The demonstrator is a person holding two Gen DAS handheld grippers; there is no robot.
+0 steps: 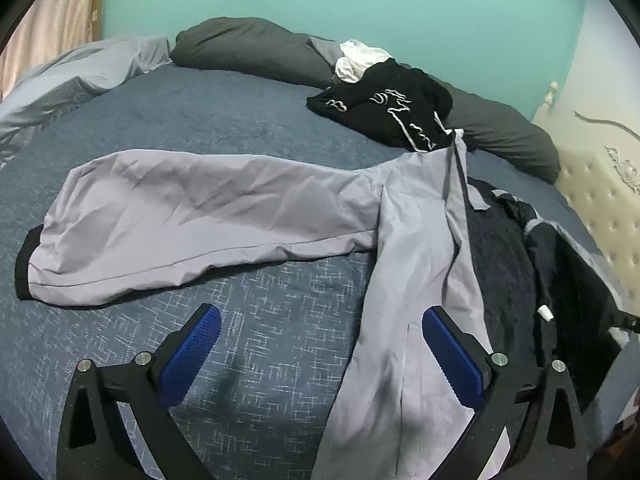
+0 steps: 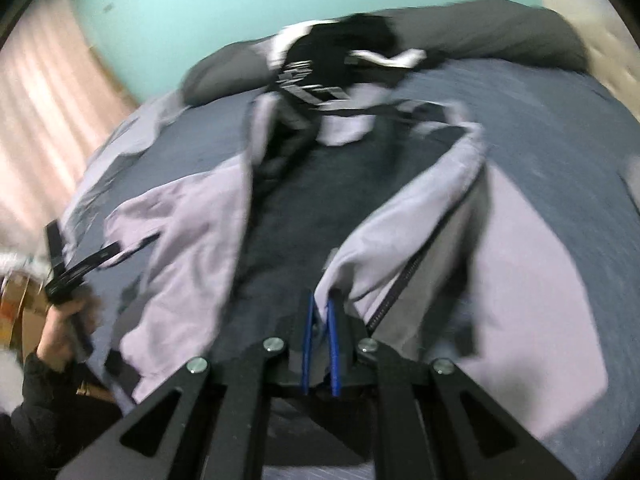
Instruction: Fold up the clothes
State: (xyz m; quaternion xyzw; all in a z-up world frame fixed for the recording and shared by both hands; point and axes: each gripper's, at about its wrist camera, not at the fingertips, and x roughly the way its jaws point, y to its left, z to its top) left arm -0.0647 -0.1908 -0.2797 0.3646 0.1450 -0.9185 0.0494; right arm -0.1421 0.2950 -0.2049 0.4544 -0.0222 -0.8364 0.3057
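Blue bedspread [image 1: 120,128], left gripper [image 1: 320,320] angled down, spread wide, right gripper [image 2: 321,312] clamped on lilac jacket [image 2: 384,232] hem.

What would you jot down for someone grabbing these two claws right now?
Left claw: wide open, empty, over the bed beside the jacket's front edge.
Right claw: shut on the jacket at its right front edge.
Jacket: lilac, open, dark lining up, left sleeve spread out flat.
Black top heaped by the pillows.
Done: nothing folded yet.
Left: close and fold the jacket, then the rest.
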